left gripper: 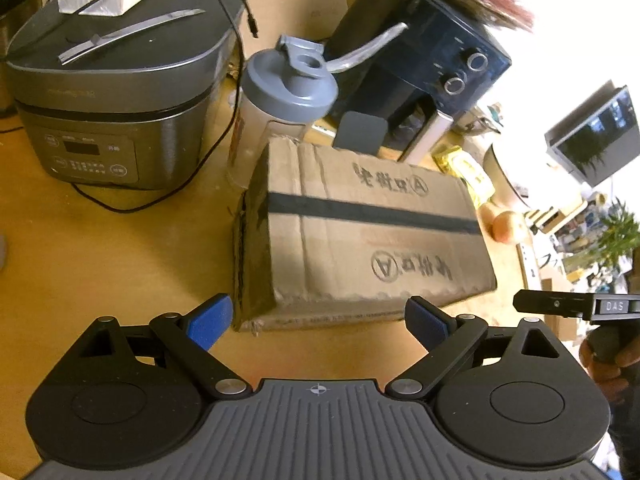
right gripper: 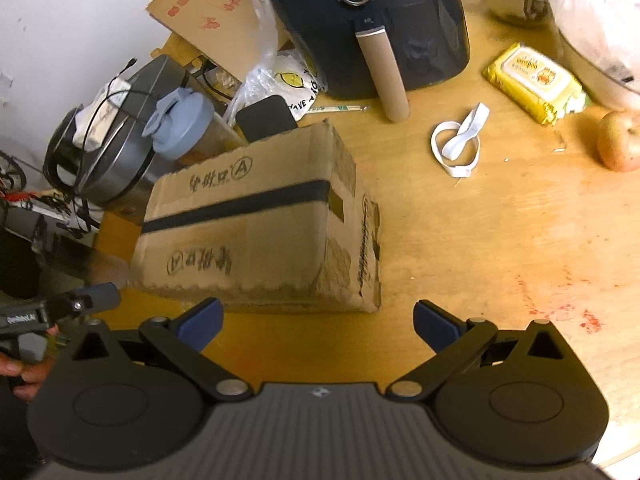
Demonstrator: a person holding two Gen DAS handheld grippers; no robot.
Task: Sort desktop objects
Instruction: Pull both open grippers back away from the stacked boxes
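A taped cardboard box lies on the wooden table, also in the right wrist view. My left gripper is open and empty, just in front of the box's near edge. My right gripper is open and empty, in front of the box's near right corner. A shaker bottle with a grey lid stands behind the box. A white strap, a yellow wipes pack and an apple lie on the table to the right.
A grey rice cooker with a cable stands at the back left. A dark blue air fryer stands behind the box, with a plastic bag beside it. A white bowl sits at the far right.
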